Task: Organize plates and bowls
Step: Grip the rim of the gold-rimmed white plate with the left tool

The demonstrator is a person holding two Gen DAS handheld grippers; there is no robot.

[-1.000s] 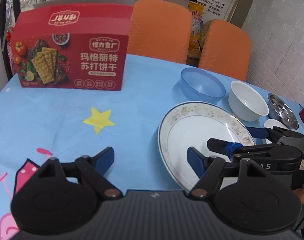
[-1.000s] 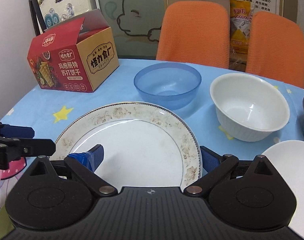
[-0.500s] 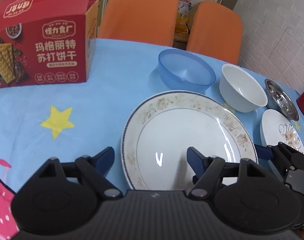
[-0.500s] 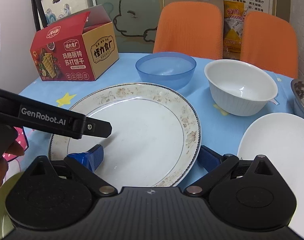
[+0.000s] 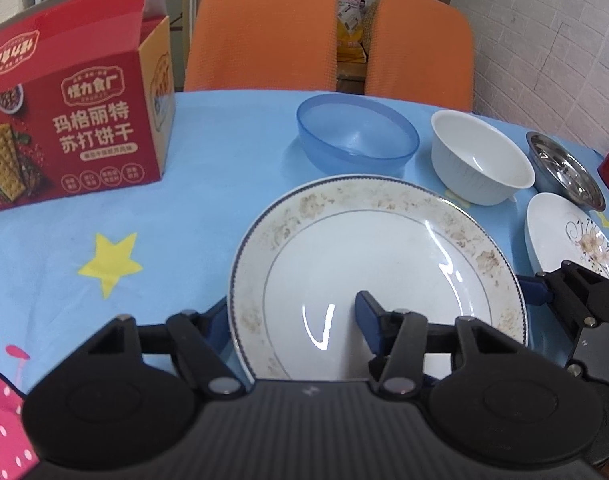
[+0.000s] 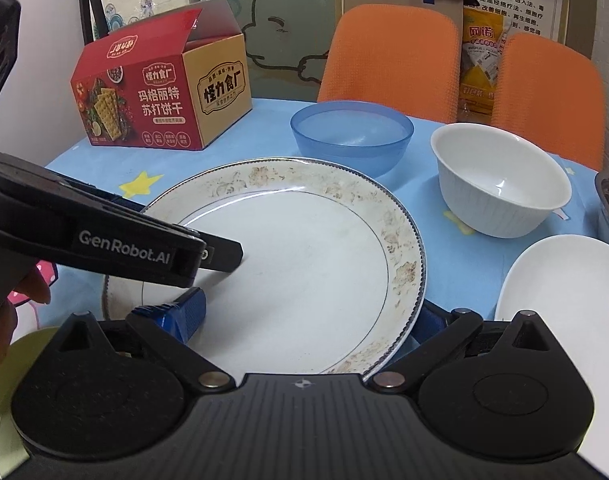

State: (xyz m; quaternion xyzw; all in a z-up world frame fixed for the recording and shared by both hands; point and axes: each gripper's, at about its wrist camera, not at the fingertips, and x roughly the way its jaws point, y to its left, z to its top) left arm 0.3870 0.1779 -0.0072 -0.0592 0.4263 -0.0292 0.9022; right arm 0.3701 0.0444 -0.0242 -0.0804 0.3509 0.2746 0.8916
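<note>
**A:** Where are my claws?

**B:** I have both at the large floral-rimmed plate [image 5: 378,264], which lies flat on the blue counter [image 5: 208,184]. My left claw [image 5: 292,320] straddles the plate's near-left rim, one finger [image 5: 368,314] over the plate's face, the other outside the rim, and its jaws are closing. I cannot tell whether the pads press on the rim.

**A:** And the right one?

**B:** My right claw [image 6: 304,320] is spread wide and opening further, one finger [image 6: 184,312] over the plate's face, the other just outside its right rim. It clamps nothing.

**A:** What lies past the claws?

**B:** Ahead of them, beyond the plate, stand a blue bowl [image 5: 356,138] and a white bowl [image 5: 478,158]. Right of the right claw lies a small white plate [image 6: 564,292], with a steel dish [image 5: 564,172] behind it. Far to the left stands a red cracker box [image 6: 160,100].
</note>
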